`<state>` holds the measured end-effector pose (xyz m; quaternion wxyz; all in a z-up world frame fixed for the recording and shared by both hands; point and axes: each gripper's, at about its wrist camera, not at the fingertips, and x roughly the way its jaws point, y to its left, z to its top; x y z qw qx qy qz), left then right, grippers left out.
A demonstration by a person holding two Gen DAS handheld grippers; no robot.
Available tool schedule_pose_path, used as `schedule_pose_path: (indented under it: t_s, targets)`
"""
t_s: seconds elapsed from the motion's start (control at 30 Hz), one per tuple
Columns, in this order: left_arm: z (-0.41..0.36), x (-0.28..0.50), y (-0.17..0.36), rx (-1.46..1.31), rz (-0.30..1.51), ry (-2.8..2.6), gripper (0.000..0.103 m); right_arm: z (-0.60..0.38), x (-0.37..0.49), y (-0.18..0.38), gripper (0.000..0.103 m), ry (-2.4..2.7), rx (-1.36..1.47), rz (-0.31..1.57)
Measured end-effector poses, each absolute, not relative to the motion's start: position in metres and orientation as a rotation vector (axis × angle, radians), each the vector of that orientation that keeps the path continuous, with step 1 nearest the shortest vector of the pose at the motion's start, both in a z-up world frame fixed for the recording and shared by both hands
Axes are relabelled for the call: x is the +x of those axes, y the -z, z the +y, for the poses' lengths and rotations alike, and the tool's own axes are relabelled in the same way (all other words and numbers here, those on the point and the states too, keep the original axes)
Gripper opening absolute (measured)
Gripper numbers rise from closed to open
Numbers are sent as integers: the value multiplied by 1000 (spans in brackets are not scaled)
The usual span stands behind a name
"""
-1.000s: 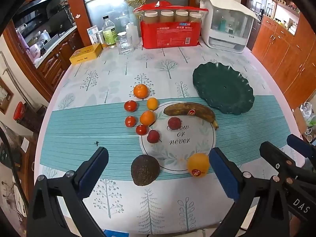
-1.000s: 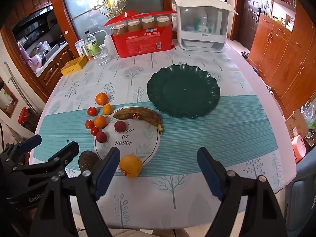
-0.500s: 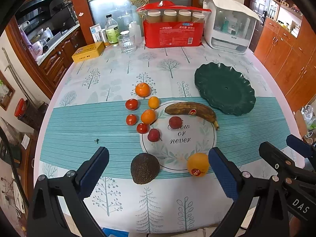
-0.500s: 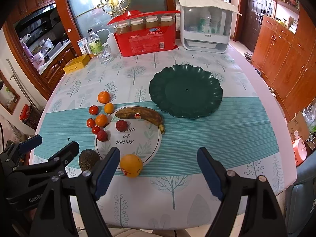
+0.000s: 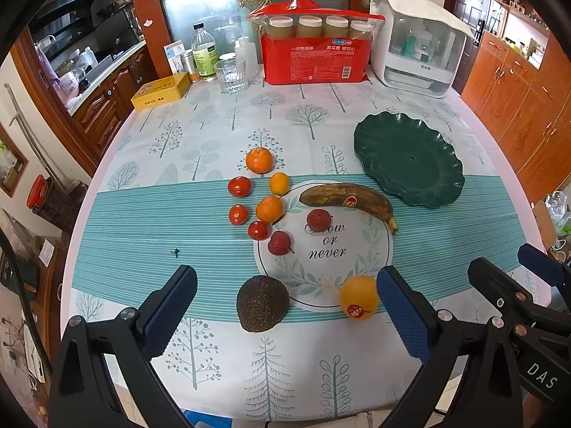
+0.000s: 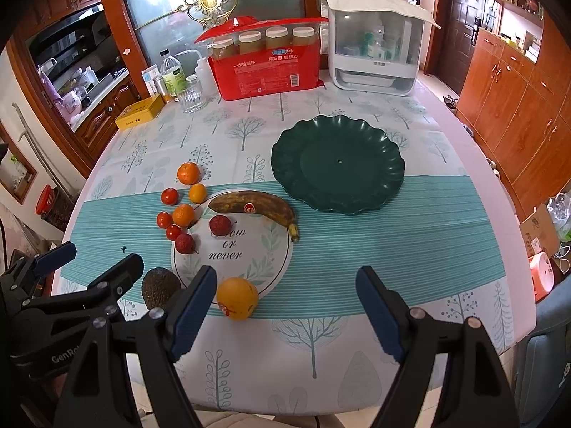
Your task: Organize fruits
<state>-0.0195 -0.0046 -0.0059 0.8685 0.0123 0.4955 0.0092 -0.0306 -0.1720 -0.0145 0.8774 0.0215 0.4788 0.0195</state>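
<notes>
Fruit lies loose on the tablecloth: a spotted banana, an avocado, a stickered orange, small oranges, red tomatoes and two lychees. An empty dark green plate sits at the right. My left gripper is open above the near edge, with the avocado between its fingers in view. My right gripper is open, low at the near edge, right of the orange.
At the back stand a red cup package, a white dispenser box, a glass, bottles and a yellow tin. Wooden cabinets line the right side. A cardboard box sits on the floor.
Both grippers have risen and tilted slightly, so the table scene sits a little lower in each view. No fruit has moved, and both grippers stay open.
</notes>
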Motion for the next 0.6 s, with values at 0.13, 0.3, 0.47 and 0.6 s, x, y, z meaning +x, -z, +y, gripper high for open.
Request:
schedule_pose_path:
  t_s: [0.13, 0.3, 0.47, 0.6]
  targets:
    - [-4, -18, 6, 23, 1037, -26, 100, -172, -30, 14, 81, -41, 46, 999]
    - [-2, -17, 6, 21, 1037, -29, 100, -172, -30, 13, 81, -40, 46, 999]
    - [-2, -17, 6, 22, 1037, -29, 100, -171, -30, 14, 81, -40, 44, 999]
    - [-2, -17, 6, 21, 1036, -29, 100, -171, -30, 14, 81, -40, 44, 999]
